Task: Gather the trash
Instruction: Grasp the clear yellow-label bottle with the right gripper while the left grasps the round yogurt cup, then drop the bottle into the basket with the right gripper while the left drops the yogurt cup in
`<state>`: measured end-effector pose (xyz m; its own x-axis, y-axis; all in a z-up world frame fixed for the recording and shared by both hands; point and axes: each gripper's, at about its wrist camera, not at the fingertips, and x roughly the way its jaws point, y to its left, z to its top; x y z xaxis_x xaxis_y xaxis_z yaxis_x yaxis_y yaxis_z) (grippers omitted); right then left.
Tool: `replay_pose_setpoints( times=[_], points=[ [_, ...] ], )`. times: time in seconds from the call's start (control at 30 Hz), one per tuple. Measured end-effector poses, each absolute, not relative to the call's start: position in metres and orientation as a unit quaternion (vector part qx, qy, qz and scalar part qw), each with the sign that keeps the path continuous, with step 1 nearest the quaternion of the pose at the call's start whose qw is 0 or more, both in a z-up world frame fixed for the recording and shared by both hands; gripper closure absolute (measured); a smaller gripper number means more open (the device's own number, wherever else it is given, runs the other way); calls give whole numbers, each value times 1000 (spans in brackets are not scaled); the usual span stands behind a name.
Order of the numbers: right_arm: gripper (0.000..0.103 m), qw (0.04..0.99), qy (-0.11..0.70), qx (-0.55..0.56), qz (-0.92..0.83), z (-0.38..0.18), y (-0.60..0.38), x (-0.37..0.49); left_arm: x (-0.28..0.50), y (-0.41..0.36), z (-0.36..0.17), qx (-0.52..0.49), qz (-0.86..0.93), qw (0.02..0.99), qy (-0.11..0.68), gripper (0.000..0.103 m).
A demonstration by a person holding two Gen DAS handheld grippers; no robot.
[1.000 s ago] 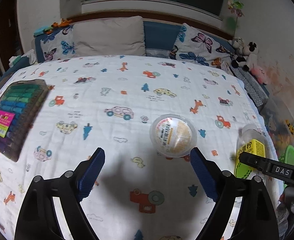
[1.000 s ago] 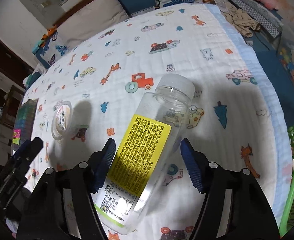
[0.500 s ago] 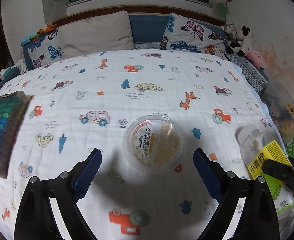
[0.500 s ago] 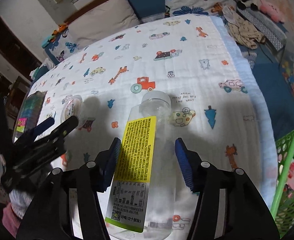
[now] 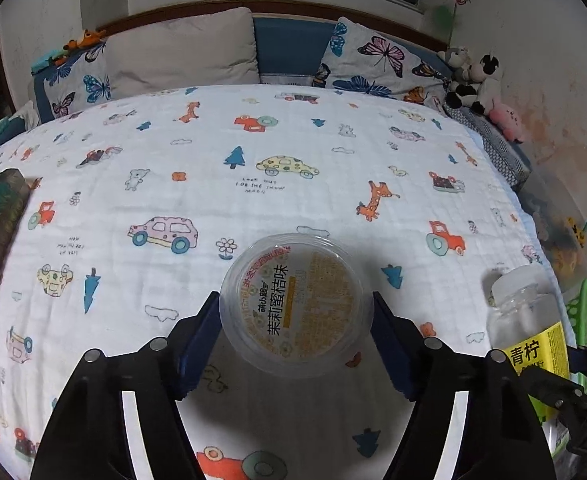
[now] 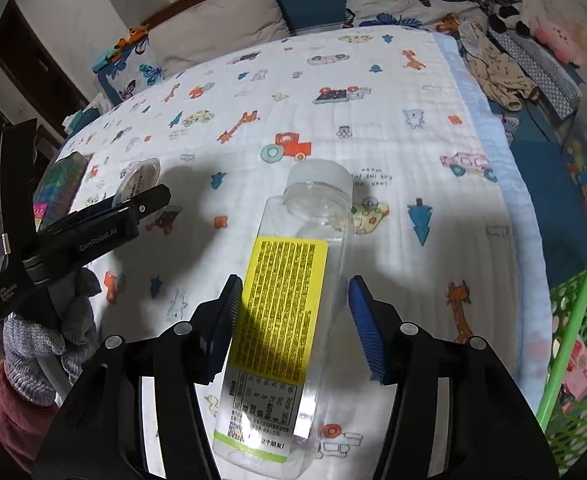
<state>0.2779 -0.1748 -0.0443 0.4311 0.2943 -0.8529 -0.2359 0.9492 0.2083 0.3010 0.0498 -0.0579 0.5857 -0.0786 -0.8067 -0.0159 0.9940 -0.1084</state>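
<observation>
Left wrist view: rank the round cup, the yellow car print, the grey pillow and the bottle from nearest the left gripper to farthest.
1. Round cup: between the left gripper's pads.
2. Bottle: right edge, lying on the blanket.
3. Yellow car print: mid-blanket, beyond the cup.
4. Grey pillow: at the headboard.

Blanket (image 5: 293, 200): white, printed with orange, blue and yellow cars, trees and giraffes. Cup (image 5: 296, 304): clear plastic, lid orange-yellow with dark lettering. Bottle (image 6: 289, 300): clear, frosted white cap, yellow label with black print, green band at its foot. Gripper pads (image 5: 197, 336): dark blue on black bodies. Basket (image 6: 573, 340): bright green mesh. Pillows (image 5: 373, 60): grey with blue, pink and orange butterflies
</observation>
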Motion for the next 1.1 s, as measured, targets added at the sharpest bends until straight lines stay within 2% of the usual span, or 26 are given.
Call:
replay_pose_setpoints(
  times=[0.2, 0.3, 0.4, 0.47, 0.5, 1.1],
  points=[
    [40, 847, 512, 28, 140, -47, -171, 292, 302, 46, -56, -48, -31, 892, 449, 29],
    [49, 844, 518, 38, 137, -52, -174, 297, 304, 45, -57, -50, -32, 891, 449, 26],
    [51, 845, 515, 35, 139, -50, -174, 295, 306, 47, -58, -50, -24, 893, 447, 26],
    [51, 847, 511, 31, 144, -47, -174, 292, 307, 47, -58, -51, -24, 893, 446, 35],
    [51, 848, 509, 31, 147, -46, -174, 290, 308, 47, -59, -50, -25, 892, 448, 37],
    [52, 871, 459, 66, 160, -4, -226, 229, 251, 9, -14, -35, -67, 909, 410, 37]
  ],
)
